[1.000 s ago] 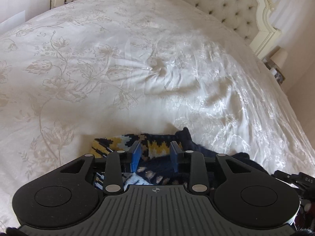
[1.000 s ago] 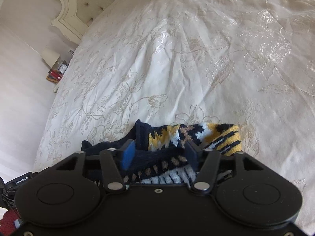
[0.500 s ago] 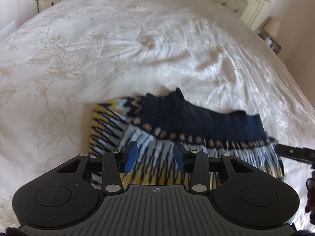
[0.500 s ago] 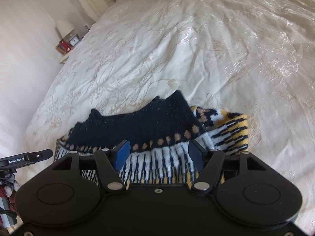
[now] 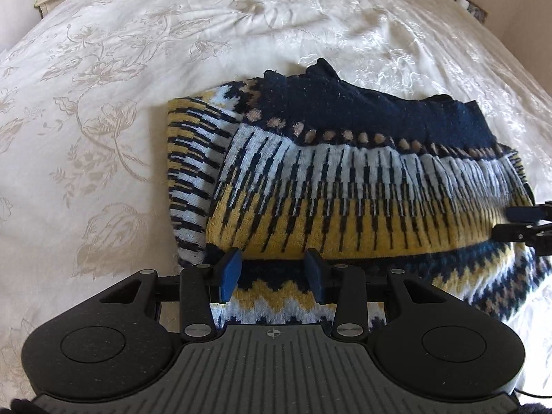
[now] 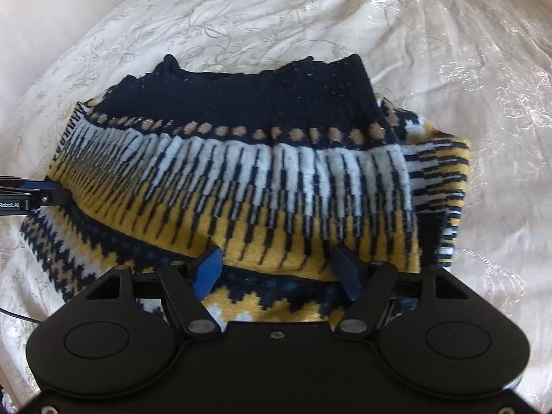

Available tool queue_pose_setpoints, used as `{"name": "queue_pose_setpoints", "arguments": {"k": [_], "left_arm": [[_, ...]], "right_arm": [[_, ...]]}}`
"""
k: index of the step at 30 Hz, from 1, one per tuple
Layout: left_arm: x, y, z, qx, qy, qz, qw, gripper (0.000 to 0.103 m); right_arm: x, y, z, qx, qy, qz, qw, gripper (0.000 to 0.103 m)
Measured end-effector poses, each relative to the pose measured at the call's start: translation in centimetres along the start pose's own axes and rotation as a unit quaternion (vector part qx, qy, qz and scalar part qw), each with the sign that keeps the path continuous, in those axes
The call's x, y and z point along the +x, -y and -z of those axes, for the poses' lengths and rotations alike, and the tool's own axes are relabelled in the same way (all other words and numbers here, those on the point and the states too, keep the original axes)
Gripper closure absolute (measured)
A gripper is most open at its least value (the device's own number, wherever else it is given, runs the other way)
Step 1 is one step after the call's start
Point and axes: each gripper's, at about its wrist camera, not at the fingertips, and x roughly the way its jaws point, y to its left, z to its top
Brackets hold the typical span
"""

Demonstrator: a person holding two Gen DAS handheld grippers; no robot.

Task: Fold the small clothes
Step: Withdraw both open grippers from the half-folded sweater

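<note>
A: Where is the sweater [image 5: 348, 179] at this moment?

B: It lies on the cream floral bedspread [image 5: 103, 110], near the edge closest to both cameras. The navy band with its row of tan dots faces the far side, and a yellow-and-white patterned layer is doubled over a zigzag layer underneath. A sleeve [image 5: 193, 172] is tucked in at one end.

A: And the tools?

B: The left gripper [image 5: 272, 270] has its blue pads spread apart and hangs just over the near edge of the upper layer, pinching nothing. The right gripper [image 6: 279, 269] is wider, with nothing pressed between its pads either. Each gripper's tips also poke into the other's view at the side of the knit.

A: So the fold looks laid down?

B: I judge so: the top layer rests on its own. The step in hand seems to be letting go and tidying.

A: How to do that well?

B: Lift both grippers straight off so the pads don't drag the thick knit back. Then check the near edge. The yellow hem sits a little short of the zigzag layer and bulges in the middle, so a light press along it would flatten it. Keep the tucked sleeve from sliding out.
</note>
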Motion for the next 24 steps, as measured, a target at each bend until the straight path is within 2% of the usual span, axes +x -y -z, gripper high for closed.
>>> {"name": "queue_pose_setpoints", "arguments": {"k": [9, 15, 18, 20, 24], "left_arm": [[-0.4, 0.6, 0.3, 0.002, -0.003, -0.016, 0.9999, 0.064], [-1.3, 0.0, 2.5, 0.01, -0.02, -0.03, 0.9993, 0.064], [-1.7, -0.6, 3.6, 0.008, -0.028, -0.046, 0.9985, 0.061], [-1.9, -1.2, 4.0, -0.008, -0.036, -0.057, 0.9977, 0.051], [-3.2, -3.0, 5.2, -0.067, -0.037, -0.049, 0.9959, 0.049]], "right_arm": [[-0.5, 0.5, 0.4, 0.007, 0.0, 0.032, 0.999, 0.032], [-1.7, 1.2, 1.7, 0.032, -0.002, 0.051, 0.998, 0.032], [-2.3, 1.1, 2.3, 0.025, -0.009, 0.061, 0.998, 0.032], [-2.6, 0.9, 2.8, 0.022, -0.013, 0.071, 0.997, 0.031], [-4.5, 1.3, 4.7, 0.06, -0.004, 0.082, 0.995, 0.027]]}}
